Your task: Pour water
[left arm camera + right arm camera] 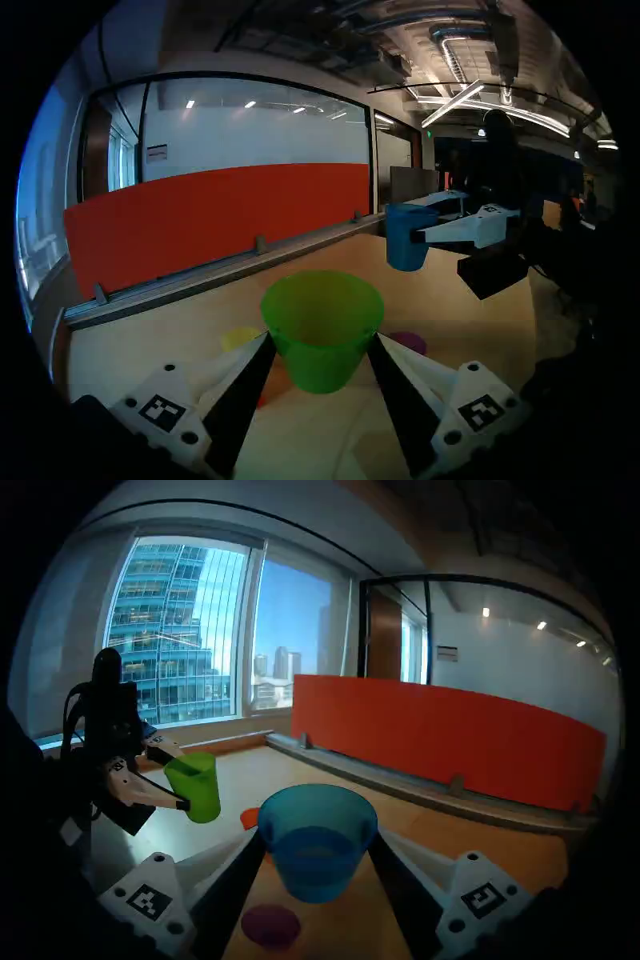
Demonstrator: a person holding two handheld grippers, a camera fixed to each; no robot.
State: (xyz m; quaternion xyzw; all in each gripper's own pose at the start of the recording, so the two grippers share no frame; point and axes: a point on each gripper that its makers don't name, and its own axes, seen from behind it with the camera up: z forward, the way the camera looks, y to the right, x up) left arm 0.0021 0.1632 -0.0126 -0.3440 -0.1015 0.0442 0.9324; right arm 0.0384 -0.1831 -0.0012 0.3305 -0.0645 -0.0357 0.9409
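Left gripper view faces a long orange partition (pixel 200 216) that runs from 9 toward 1 o'clock behind a pale wooden table (pixel 448 304). At the centre, the left gripper (pixel 320 344) presses both fingers against the sides of an upright green cup (pixel 322 316). Toward 2 o'clock and well apart from it, the right gripper (pixel 416 232) grips a blue cup (pixel 402 240), also upright. On the table a yellow mat (pixel 238 338) lies at 7 o'clock of the green cup and a purple mat (pixel 412 342) at 5 o'clock. In the right gripper view the blue cup sits clamped between the near fingers, with what looks like water low inside, and the green cup is off toward 9 o'clock.
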